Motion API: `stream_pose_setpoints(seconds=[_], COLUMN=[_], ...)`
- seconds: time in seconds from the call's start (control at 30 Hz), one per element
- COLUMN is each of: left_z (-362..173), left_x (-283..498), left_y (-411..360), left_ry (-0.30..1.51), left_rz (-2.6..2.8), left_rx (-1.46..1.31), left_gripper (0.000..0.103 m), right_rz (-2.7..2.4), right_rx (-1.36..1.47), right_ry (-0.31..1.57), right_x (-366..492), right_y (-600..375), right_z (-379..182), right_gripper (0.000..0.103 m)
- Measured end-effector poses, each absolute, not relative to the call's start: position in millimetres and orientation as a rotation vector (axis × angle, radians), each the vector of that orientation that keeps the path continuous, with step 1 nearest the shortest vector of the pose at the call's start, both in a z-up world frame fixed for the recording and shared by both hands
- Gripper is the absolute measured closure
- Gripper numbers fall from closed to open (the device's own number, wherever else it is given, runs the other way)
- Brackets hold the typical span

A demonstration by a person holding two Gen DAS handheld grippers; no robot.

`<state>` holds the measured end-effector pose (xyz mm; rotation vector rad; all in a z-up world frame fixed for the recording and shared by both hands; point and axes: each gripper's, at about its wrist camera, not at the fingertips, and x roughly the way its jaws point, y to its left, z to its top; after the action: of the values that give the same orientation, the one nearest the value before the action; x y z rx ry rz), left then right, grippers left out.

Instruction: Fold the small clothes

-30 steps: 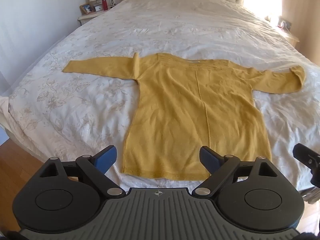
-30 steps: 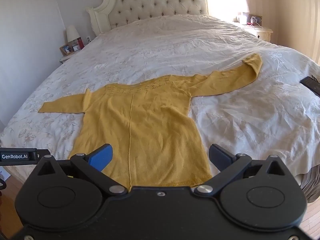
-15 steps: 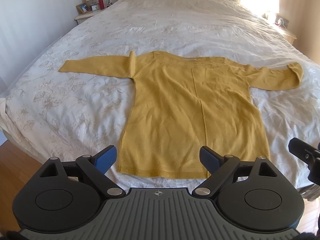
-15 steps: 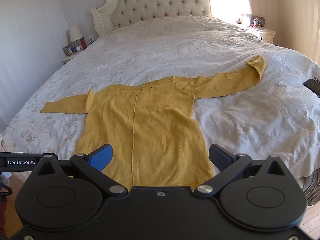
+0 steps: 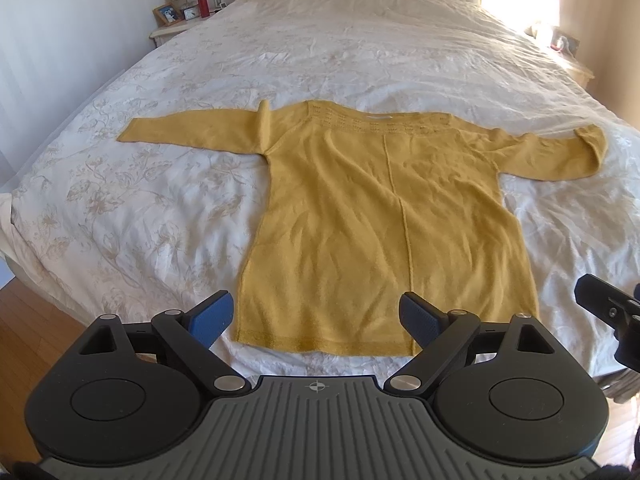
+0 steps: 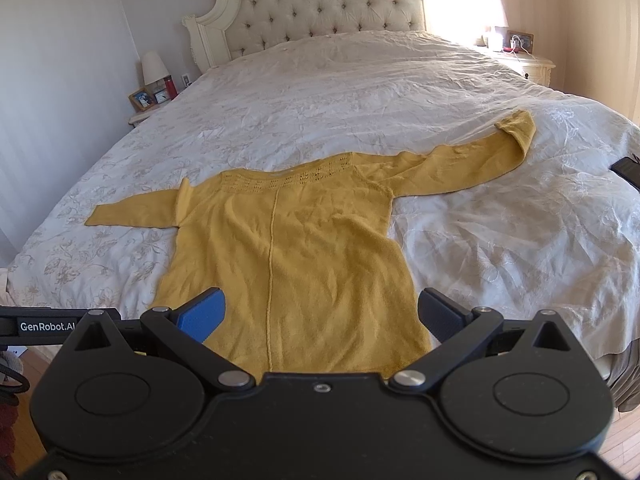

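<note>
- Yellow sweater (image 5: 372,216) spread flat on bed (image 5: 160,208), near the foot edge, hem toward the cameras, neckline toward headboard (image 6: 320,4).
- Both sleeves stretched out sideways; right cuff (image 6: 516,128) folded back on itself.
- Left gripper (image 5: 316,316) poised over the hem, jaws wide apart, holding nothing, clear of the cloth.
- Right gripper (image 6: 320,312) likewise above the hem, jaws spread wide, empty.
- Part of right gripper visible at the right edge of the left wrist view.
- Lamp (image 6: 154,68), photo frame (image 6: 142,100) and red bottle (image 6: 171,86) on nightstand left of the headboard.
- Dark object (image 6: 626,170) on the bed's right edge.
</note>
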<state>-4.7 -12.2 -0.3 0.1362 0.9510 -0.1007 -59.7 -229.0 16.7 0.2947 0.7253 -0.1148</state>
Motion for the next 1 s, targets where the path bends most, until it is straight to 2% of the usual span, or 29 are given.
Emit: stream_pose_setpoints(seconds=[0.87, 0.93, 1.0], left_z=[-13.9, -18.6, -26.2], left_x=[9.3, 14.2, 20.1], left_y=[-5.5, -2.5, 0.6], left_ry=[1.004, 1.008, 1.022], left_rz=[-0.041, -0.043, -0.063], left_rx=[0.121, 0.123, 0.128], left_gripper=[0.014, 0.029, 0.035], right_rz=[-0.052, -0.048, -0.053], right_rx=[0.298, 0.295, 0.285], right_ry=[0.806, 0.820, 0.833], right_x=[-31.0, -24.6, -18.0], right_y=[-235.6, -234.4, -234.0], right_z=[-3.3, -6.5, -10.4], right_gripper=[0.001, 0.001, 0.001])
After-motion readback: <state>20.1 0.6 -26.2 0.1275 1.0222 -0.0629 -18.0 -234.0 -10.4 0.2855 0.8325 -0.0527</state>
